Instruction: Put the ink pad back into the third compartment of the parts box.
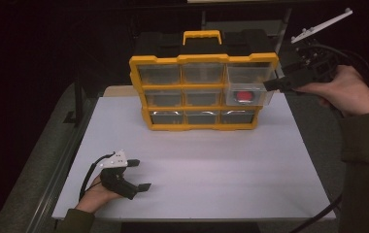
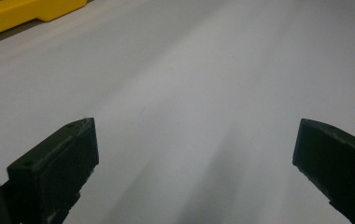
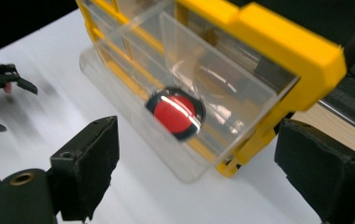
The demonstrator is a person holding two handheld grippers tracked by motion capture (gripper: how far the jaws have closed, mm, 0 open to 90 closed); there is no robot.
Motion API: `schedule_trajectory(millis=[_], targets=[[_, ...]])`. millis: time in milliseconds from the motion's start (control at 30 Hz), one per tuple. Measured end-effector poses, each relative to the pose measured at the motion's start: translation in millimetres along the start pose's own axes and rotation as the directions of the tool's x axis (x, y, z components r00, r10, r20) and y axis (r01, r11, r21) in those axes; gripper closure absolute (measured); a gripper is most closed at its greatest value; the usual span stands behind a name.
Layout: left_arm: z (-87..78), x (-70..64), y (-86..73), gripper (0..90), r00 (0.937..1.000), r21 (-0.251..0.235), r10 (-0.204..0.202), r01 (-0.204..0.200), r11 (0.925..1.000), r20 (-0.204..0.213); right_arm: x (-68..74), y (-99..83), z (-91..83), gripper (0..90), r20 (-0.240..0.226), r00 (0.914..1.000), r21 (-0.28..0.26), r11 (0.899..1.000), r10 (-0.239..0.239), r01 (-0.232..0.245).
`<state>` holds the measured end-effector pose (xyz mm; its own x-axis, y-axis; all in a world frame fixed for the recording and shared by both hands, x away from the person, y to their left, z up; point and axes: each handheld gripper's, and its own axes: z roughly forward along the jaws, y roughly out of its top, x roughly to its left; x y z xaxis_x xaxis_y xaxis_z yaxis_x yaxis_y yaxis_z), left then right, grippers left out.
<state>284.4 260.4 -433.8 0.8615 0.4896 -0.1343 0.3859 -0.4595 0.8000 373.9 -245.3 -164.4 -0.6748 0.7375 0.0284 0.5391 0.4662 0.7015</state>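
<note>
A yellow and black organizer [image 1: 202, 60] with clear drawers stands at the back of the white board [image 1: 197, 165]. Its middle-right drawer [image 1: 265, 98] is pulled out, and a round red thing with a dark rim [image 1: 244, 95] lies inside it. My right gripper [image 1: 270, 85] hangs at the drawer's right end. In the right gripper view it [image 3: 199, 172] is open, jaws wide apart, with the drawer [image 3: 133, 107] and the red thing [image 3: 175, 114] just ahead. My left gripper [image 1: 141, 174] rests open on the board's near left, holding nothing [image 2: 194, 154].
The organizer's yellow frame [image 3: 278, 42] rises behind the open drawer, and its base corner [image 2: 17, 14] shows far off in the left gripper view. A black carry handle section tops the organizer [image 1: 202, 36]. Dark surroundings lie beyond the board's edges.
</note>
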Motion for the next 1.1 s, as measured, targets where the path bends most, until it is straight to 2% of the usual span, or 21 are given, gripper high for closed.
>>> schedule_trajectory(millis=[100, 267, 467, 667, 1100], targets=[[0.4, -0.3, 0.1, 0.0, 1.0000, -0.001, -0.001, 0.001, 1.0000, 0.002, 1.4, -9.6, 2.7, 11.3, 0.007, 0.9999, 0.007, 1.000, -0.008, 0.008], [0.8, -0.6, 0.0, 0.0, 1.0000, -0.004, -0.005, 0.005, 1.0000, 0.004, 2.4, -24.8, 6.6, 6.0, 0.010, 0.9999, -0.012, 1.000, 0.011, -0.011], [1.2, -1.0, 0.1, 0.0, 1.0000, -0.005, -0.005, 0.005, 1.0000, 0.003, 7.3, -42.5, 16.6, 1.9, 0.022, 0.9998, -0.024, 1.000, 0.004, -0.003], [1.2, -1.3, -0.1, 0.0, 1.0000, -0.002, -0.001, 0.001, 1.0000, 0.002, 14.3, -58.0, 29.9, 1.3, 0.021, 0.9997, -0.020, 1.000, -0.008, 0.008], [1.9, -3.0, 0.4, 0.0, 1.0000, -0.007, 0.004, -0.004, 1.0000, 0.003, 27.1, -88.6, 62.2, 1.1, 0.015, 0.9997, -0.036, 0.999, 0.017, -0.016]])
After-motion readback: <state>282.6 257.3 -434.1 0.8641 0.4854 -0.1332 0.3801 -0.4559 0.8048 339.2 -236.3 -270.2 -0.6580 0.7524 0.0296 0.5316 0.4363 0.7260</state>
